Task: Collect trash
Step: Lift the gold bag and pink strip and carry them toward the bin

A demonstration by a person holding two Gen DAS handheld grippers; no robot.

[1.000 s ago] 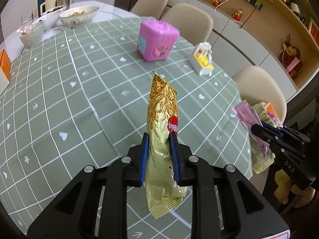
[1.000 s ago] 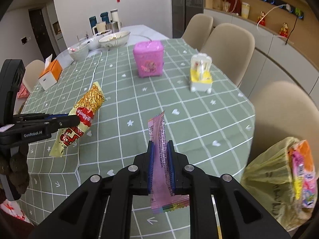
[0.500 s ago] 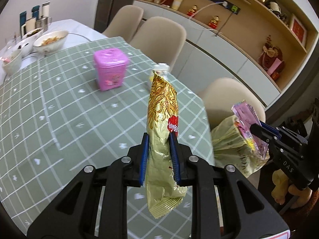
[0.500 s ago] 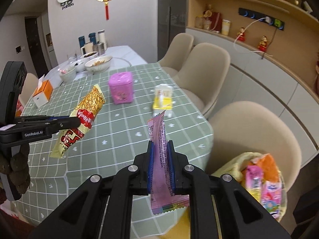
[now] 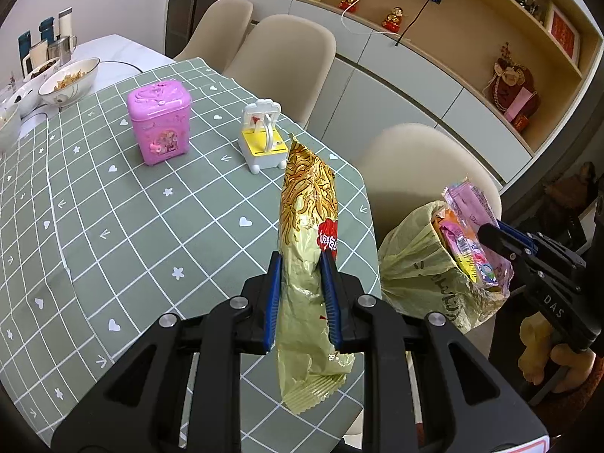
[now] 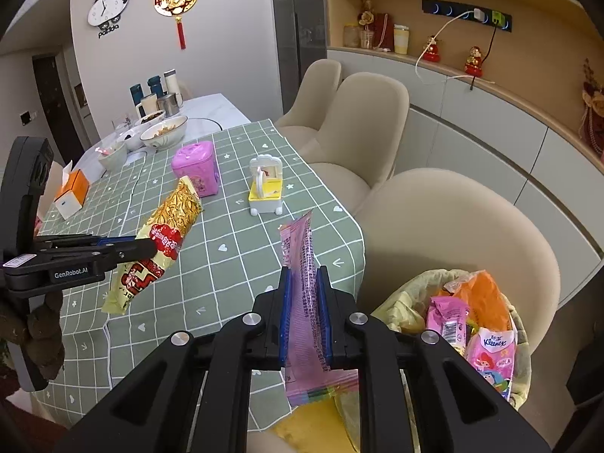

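My left gripper is shut on a gold noodle-snack wrapper, held upright above the green checked tablecloth near the table's right edge. My right gripper is shut on a pink wrapper that stands up between its blue pads. To its right, a yellow trash bag sits open on a beige chair with several wrappers inside. In the left wrist view the bag lies right of the table, with the right gripper and the pink wrapper just above its mouth.
A pink tin and a white-and-yellow toy stand on the table beyond the wrappers. Bowls and cups crowd the far left end, with an orange tissue box nearby. More beige chairs line the right side.
Both grippers have carried their wrappers from over the table towards its right edge and the bag on the chair, rising a little. Both grips are unchanged.
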